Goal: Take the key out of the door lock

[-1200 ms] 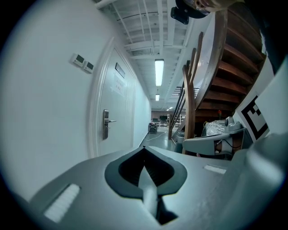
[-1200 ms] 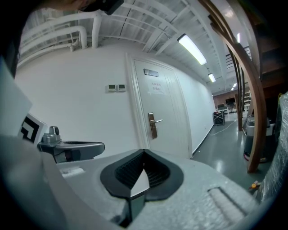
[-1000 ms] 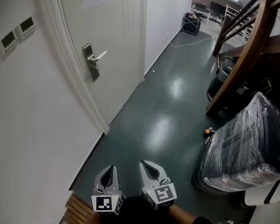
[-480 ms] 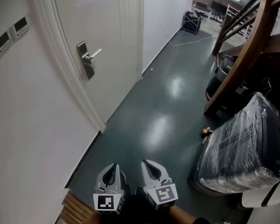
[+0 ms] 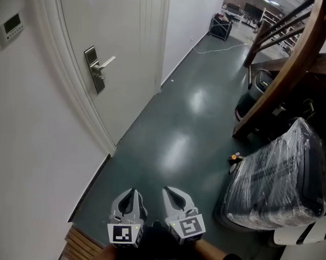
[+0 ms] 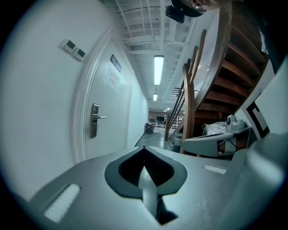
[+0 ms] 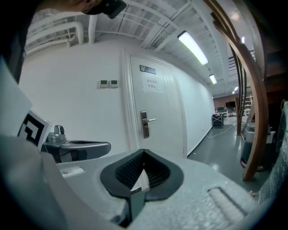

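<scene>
The white panelled door (image 5: 126, 40) stands in the upper left of the head view. On it is a tall silver metal lock plate (image 5: 93, 70) with a lever handle (image 5: 105, 62) pointing right. Any key in that lock is too small to make out in the head view or in either gripper view. The same plate shows at the left of the left gripper view (image 6: 94, 120) and near the middle of the right gripper view (image 7: 145, 124).

Both grey tongs sit at the bottom centre of the head view, side by side and well apart from the door. The left tongs (image 5: 131, 193) are narrowed right down, tip against tip (image 6: 144, 149), with nothing between the dark pads. The right tongs (image 5: 168, 191) are likewise pressed together (image 7: 143, 153) and hold nothing. Each carries its black-and-white marker cube at the lower edge.

A glossy dark green floor (image 5: 174, 127) runs from the tongs up to the top of the frame. There a black wheeled cart (image 5: 220, 25) stands and a pale cable (image 5: 222, 49) lies. At the right, a brown wooden staircase (image 5: 285, 64) slants across the frame above a bulky dark object wrapped in clear plastic film (image 5: 279, 179). A small orange item (image 5: 234, 156) lies on the floor just beside the wrapped object. A small white wall panel (image 5: 11, 24) sits on the wall at the upper left edge.
</scene>
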### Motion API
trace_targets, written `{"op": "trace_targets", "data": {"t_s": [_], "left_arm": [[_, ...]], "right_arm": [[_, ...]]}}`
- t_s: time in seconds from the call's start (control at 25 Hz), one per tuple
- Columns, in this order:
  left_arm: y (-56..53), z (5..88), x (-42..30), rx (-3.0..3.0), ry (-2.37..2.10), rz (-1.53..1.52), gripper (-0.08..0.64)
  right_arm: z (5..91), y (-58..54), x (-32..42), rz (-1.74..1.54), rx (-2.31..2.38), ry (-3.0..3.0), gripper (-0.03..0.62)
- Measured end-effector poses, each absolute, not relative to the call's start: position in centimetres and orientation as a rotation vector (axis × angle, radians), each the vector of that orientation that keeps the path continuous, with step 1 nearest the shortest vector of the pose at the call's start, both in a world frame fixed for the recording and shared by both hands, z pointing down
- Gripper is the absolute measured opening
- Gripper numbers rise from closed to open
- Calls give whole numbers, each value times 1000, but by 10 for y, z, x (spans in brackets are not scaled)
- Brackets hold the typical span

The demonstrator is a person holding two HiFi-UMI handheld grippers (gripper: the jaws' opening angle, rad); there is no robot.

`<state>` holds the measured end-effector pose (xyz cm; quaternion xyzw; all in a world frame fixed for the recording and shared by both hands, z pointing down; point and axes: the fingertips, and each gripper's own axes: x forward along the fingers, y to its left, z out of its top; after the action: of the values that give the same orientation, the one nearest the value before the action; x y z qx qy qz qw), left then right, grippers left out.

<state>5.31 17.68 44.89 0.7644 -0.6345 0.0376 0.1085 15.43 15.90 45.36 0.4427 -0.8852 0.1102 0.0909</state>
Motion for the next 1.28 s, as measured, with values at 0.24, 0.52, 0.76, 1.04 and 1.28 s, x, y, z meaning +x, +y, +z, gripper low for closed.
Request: {"op": "trace_targets", "data": {"t_s": [0.24, 0.52, 0.76, 1.04, 1.28], "left_arm": [[115, 450, 21, 2233, -1835, 108, 18], [50, 442, -11, 2305, -1786, 58, 18], [11, 432, -53, 2309, -1812, -7, 18], [-15, 434, -105, 2233, -1913, -43, 18], [-29, 437, -135, 2141, -2023, -64, 18]], "right_arm": [[448, 100, 126, 327, 1353, -2604, -8], [439, 42, 90, 283, 1368, -2577, -9], [428, 3, 48, 243, 1348, -2564, -9], [423, -36, -4, 182, 1255, -2617, -9], [421, -62, -38, 164, 1133, -2686, -9]]}}
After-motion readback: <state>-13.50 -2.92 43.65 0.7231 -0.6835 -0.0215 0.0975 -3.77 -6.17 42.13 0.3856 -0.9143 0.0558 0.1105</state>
